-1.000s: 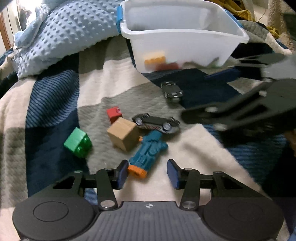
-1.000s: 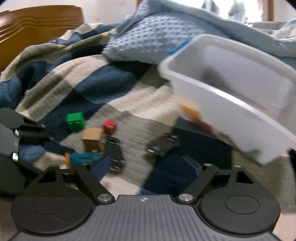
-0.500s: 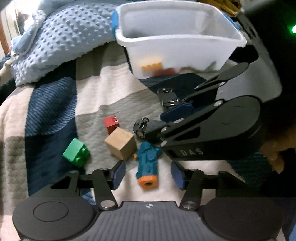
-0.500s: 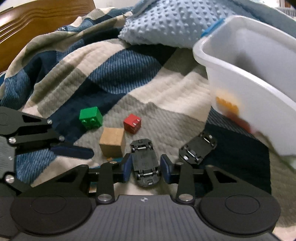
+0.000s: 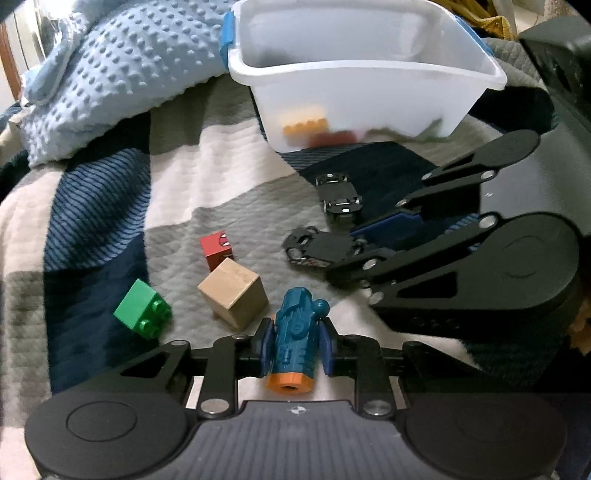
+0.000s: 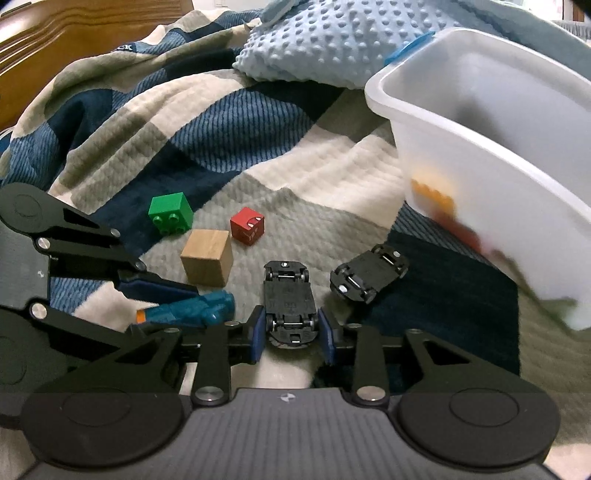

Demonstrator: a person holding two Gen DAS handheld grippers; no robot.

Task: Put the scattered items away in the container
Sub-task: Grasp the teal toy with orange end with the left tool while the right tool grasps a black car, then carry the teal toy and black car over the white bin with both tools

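My left gripper point(image 5: 293, 345) is shut on a teal toy with an orange end point(image 5: 295, 343), low on the checked blanket. My right gripper point(image 6: 291, 334) is shut on an upturned black toy car point(image 6: 290, 299); it shows in the left wrist view point(image 5: 321, 251) between the right gripper's fingers point(image 5: 391, 225). A second upturned black car point(image 6: 369, 275) lies beside it, also in the left wrist view point(image 5: 340, 197). A green brick point(image 5: 142, 314), a wooden cube point(image 5: 232, 291) and a red block point(image 5: 216, 249) lie loose. The white bin point(image 5: 369, 70) stands behind, holding several pieces.
A light blue dotted blanket point(image 5: 110, 74) is heaped at the back left of the bin. A wooden headboard point(image 6: 74, 29) stands at the far left in the right wrist view. The checked blanket point(image 6: 221, 129) is rumpled into folds.
My left gripper has moved forward and closed on the teal toy. My right gripper has closed on the nearer black car and holds it.
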